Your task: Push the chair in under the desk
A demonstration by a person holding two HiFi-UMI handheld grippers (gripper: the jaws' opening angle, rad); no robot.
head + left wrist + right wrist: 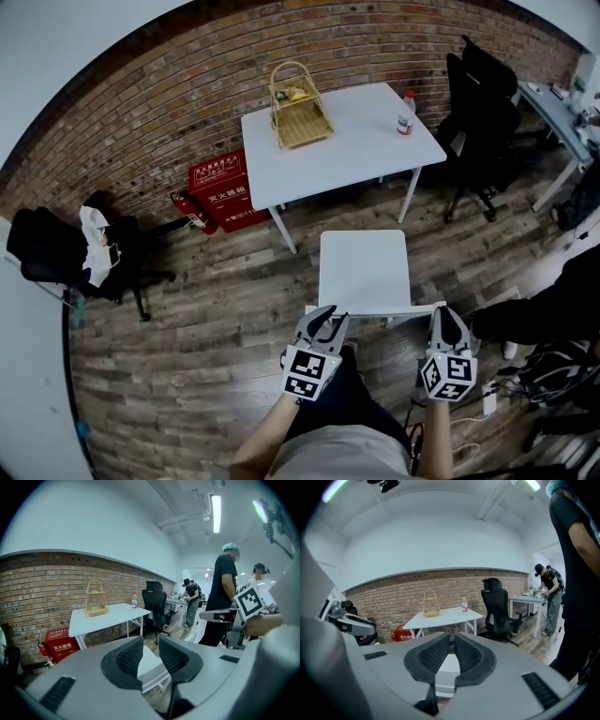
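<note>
Now the approach: the chair (364,267) stands at the desk's (375,131) 6 o'clock, well apart. The left gripper (330,321), jaws slightly apart and empty, and the right gripper (448,315), closed on nothing, sit at the chair's near rail. Next, likely: brace both on the rail and push toward 12.
</note>
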